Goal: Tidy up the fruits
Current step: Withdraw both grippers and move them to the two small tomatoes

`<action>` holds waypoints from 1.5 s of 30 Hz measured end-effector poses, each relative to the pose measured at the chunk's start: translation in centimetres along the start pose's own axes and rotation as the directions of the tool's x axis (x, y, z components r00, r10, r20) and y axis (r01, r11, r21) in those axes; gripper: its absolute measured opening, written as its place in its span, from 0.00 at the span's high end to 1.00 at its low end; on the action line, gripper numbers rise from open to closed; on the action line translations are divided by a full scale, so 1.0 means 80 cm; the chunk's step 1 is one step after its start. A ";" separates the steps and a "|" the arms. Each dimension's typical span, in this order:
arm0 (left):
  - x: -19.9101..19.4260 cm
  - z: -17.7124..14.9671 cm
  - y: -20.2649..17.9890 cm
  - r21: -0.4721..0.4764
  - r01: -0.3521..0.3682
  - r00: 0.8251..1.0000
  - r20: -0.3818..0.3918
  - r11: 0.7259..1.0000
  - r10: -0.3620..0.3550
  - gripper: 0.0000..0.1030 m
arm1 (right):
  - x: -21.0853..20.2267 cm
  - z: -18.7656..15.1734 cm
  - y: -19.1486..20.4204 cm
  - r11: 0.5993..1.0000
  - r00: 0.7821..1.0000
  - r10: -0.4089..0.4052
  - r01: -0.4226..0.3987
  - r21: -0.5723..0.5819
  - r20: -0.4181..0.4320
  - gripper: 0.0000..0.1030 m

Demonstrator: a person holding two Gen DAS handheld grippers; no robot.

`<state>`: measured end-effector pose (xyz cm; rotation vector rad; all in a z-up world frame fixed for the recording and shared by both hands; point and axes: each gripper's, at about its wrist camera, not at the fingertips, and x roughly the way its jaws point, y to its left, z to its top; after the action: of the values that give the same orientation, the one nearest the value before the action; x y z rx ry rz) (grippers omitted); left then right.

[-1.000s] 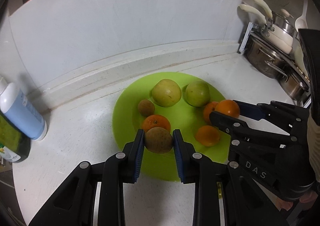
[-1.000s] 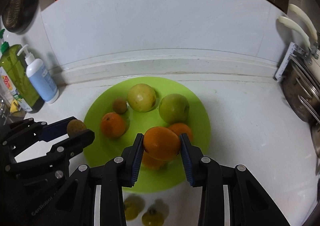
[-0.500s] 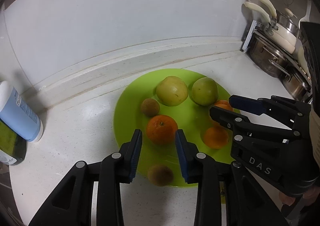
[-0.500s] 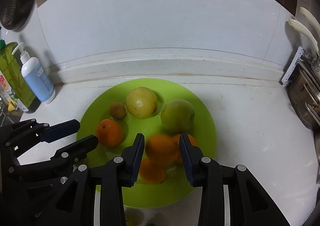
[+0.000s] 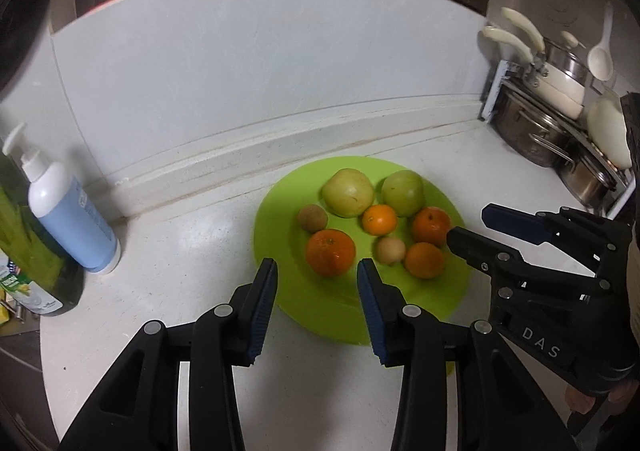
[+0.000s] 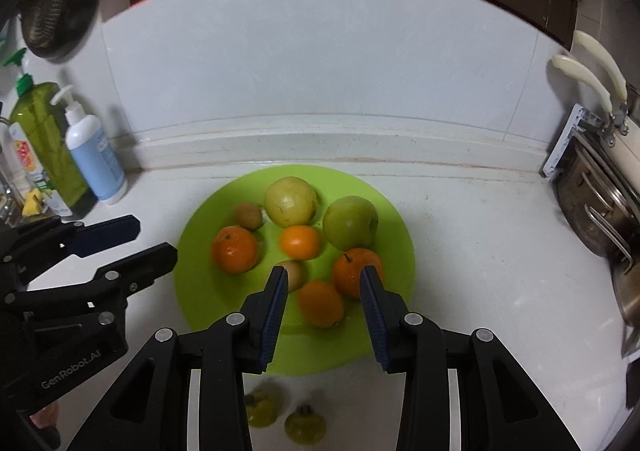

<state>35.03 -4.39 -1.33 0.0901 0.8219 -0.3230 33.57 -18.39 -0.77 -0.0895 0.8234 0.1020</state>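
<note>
Both your left gripper [image 5: 317, 278] and right gripper [image 6: 323, 287] hang spread wide with nothing in them, so the fruit sits grouped on the green plate [image 6: 384, 335]. Two small green fruits [image 6: 282, 413] wait off-plate on the white worktop [image 6: 480, 251], probably next. Kitchen corner, soap bottle [image 5: 70, 211] left, pots [image 5: 560, 131] right.

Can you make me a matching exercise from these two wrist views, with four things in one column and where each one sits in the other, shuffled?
Things:
1. green apple
2. pump bottle
3. two small yellow-green fruits
4. stacked pots

Places:
A. counter, in front of the green plate
B. far left, by the wall
C. rack at far right
D. back right of the plate

Pairs: 1-D, 2-B, 3-A, 4-C
</note>
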 end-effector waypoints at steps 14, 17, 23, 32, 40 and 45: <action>-0.062 -0.031 -0.036 0.070 0.030 0.997 0.066 0.997 -0.035 0.54 | -0.070 -0.034 -0.010 1.000 0.998 -0.002 0.002 -0.005 0.061 0.63; -0.069 -0.039 -0.047 0.097 0.032 0.996 0.076 0.995 -0.040 0.49 | -0.079 -0.043 -0.011 1.000 0.998 0.003 -0.002 -0.008 0.062 0.63; -0.069 -0.060 -0.060 0.143 0.057 0.996 0.056 0.988 -0.066 0.43 | -0.086 -0.064 -0.012 1.000 0.998 0.025 -0.024 -0.020 0.050 0.63; -0.056 -0.085 -0.073 0.226 0.085 0.996 0.008 0.970 -0.090 0.41 | -0.065 -0.092 -0.011 0.996 0.997 0.079 -0.080 -0.036 -0.023 0.63; -0.031 -0.096 -0.078 0.282 0.131 0.991 -0.045 0.950 -0.123 0.41 | -0.035 -0.105 -0.009 0.991 0.988 0.124 -0.127 -0.031 -0.095 0.63; -0.014 -0.100 -0.077 0.293 0.164 0.986 -0.078 0.942 -0.147 0.41 | -0.016 -0.109 -0.009 0.991 0.983 0.130 -0.134 -0.026 -0.128 0.63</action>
<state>26.74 -8.34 -5.69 0.3195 0.8317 -0.5961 26.48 -20.21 -5.72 -0.0741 0.9535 0.2372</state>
